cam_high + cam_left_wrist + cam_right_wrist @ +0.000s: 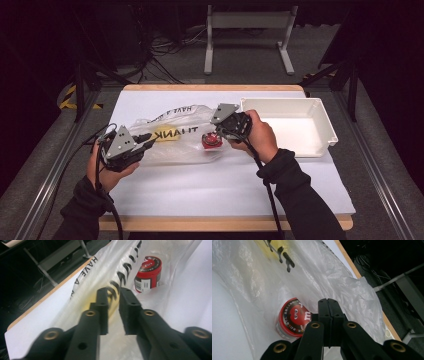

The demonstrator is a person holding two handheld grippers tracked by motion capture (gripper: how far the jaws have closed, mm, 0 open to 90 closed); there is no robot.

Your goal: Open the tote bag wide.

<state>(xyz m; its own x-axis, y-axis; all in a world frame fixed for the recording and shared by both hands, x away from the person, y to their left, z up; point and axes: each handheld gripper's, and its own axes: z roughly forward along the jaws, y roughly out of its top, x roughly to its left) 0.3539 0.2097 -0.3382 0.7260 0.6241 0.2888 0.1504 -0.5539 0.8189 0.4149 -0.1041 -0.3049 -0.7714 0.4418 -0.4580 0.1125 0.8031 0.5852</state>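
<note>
From the high view, a clear plastic bag (175,135) printed with black letters and a yellow patch lay across the white table (225,190). A small red-lidded jar (212,141) sat inside the bag near its right end. The left gripper (146,142) was at the bag's left end, its tips at the edge of the film. The right gripper (219,134) hung just above the jar, tilted down toward it. An empty white tray (320,140) stood to the right of the bag, near the right hand (260,135).

In the left gripper view, the left gripper (115,312) had its jaws set a narrow gap apart, with the bag's (117,267) lettered film lying between and beyond them; whether they pinched the film could not be told. The red jar (148,273) stood farther off within the bag, its label facing the camera.

In the right gripper view, the right gripper (328,315) had its jaws pressed fully together, their tips against the bag's (337,277) film just beside the jar (293,318), which showed through the plastic; whether film was caught between the pads could not be told.
</note>
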